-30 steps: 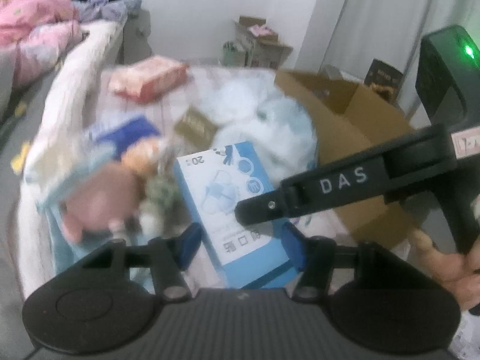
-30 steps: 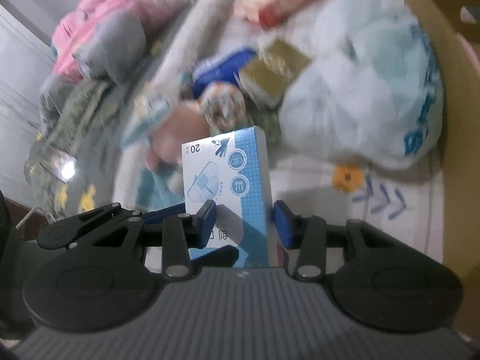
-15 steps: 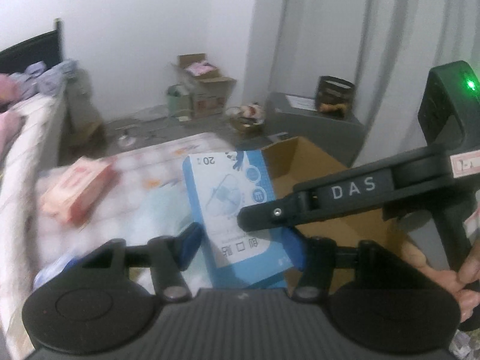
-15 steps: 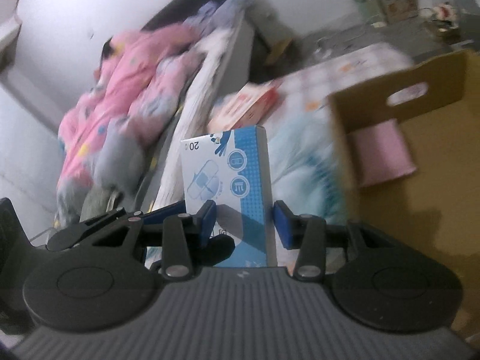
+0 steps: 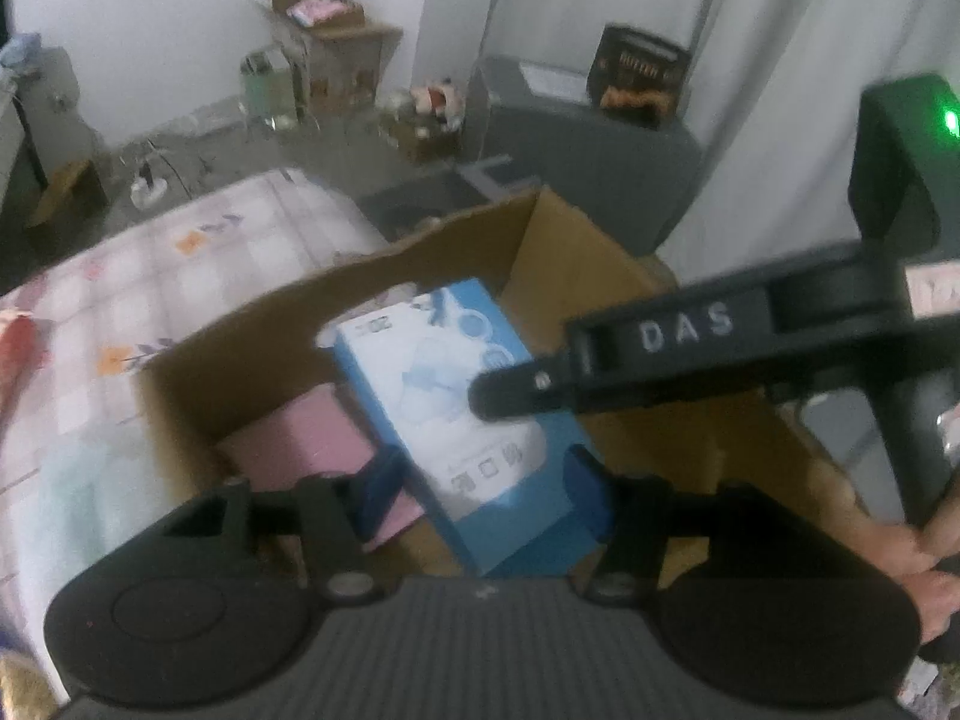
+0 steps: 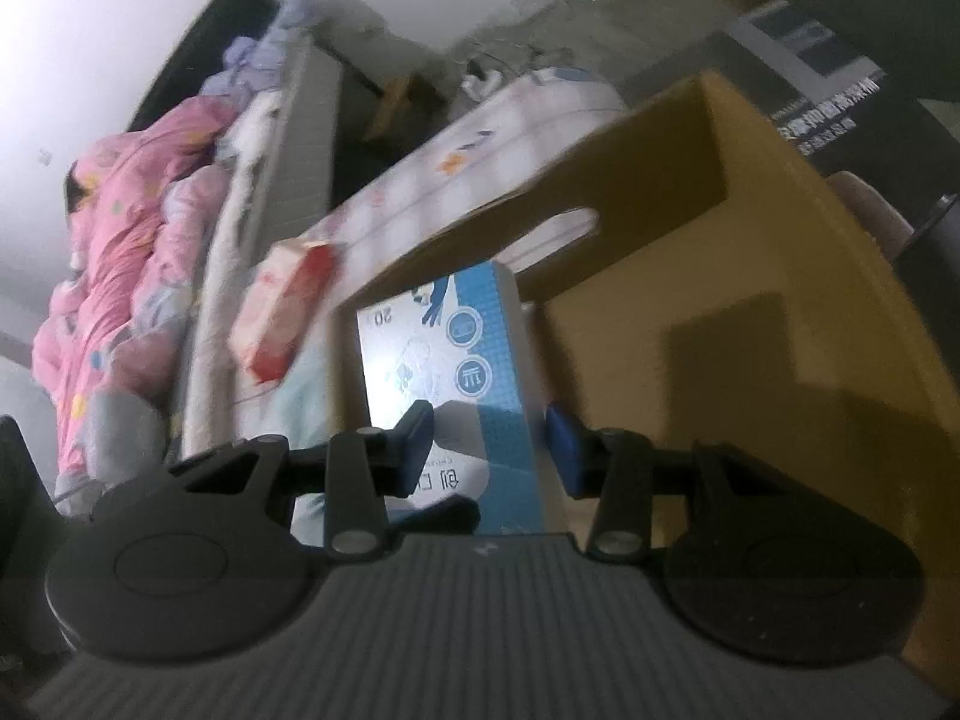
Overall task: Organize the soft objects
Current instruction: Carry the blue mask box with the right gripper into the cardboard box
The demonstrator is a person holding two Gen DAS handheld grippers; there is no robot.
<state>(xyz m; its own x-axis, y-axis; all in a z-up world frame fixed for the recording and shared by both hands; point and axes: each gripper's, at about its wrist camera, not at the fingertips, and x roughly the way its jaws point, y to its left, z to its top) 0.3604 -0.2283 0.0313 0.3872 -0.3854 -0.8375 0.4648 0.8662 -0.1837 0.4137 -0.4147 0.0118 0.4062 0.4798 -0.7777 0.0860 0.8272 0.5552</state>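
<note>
A blue-and-white carton of plasters (image 5: 456, 414) hangs over the open cardboard box (image 5: 288, 306), held from two sides. My left gripper (image 5: 483, 480) is shut on its lower end, blue pads on both faces. My right gripper (image 6: 489, 444) is shut on the same carton (image 6: 444, 360), and its black side bar (image 5: 684, 330) crosses the left wrist view. A hand (image 5: 924, 546) shows at the right edge. A pink flat pack (image 5: 300, 438) lies inside the box, whose far wall with a handle slot (image 6: 576, 222) stands just behind the carton.
The bed with a pale flowered sheet (image 5: 150, 300) lies left of the box. A red-and-pink pack (image 6: 282, 306) rests on it, with a pink quilt (image 6: 120, 240) beyond. A grey cabinet (image 5: 570, 138) and more cardboard boxes (image 5: 324, 30) stand by the far wall.
Both grippers carried the carton sideways from above the heap of things on the bed to above the open cardboard box. The grip on it stayed the same.
</note>
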